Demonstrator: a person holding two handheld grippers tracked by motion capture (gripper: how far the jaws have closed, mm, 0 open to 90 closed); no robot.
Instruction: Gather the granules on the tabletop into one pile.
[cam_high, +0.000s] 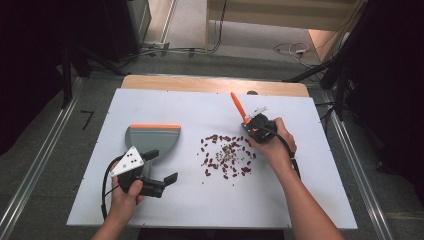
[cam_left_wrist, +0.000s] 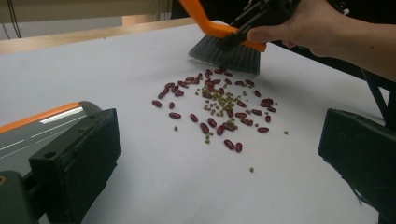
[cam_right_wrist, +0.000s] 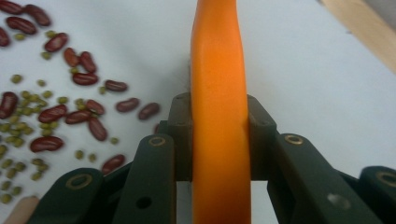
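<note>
— What's the room like?

— Grey floor (cam_high: 45, 150) with metal rails either side, cables trailing across the far end, dark equipment at the edges. In the middle stands the bench (cam_high: 165, 200), a white sheet over a wooden top whose far edge shows bare.

— And on it?

— A grey dustpan (cam_high: 150, 137) with an orange lip lies just ahead of the left gripper (cam_high: 162, 170), whose jaws stand wide apart with nothing between them. Off to that gripper's right, red kidney beans (cam_high: 227, 156) are scattered with small green mung beans (cam_high: 227, 154) at their centre.

— The right gripper (cam_high: 252, 125)?

— Clamped on the orange handle of a hand brush (cam_left_wrist: 227, 46). The grey bristles stand on the bench just beyond the beans' far edge, the handle slanting up and away.
</note>
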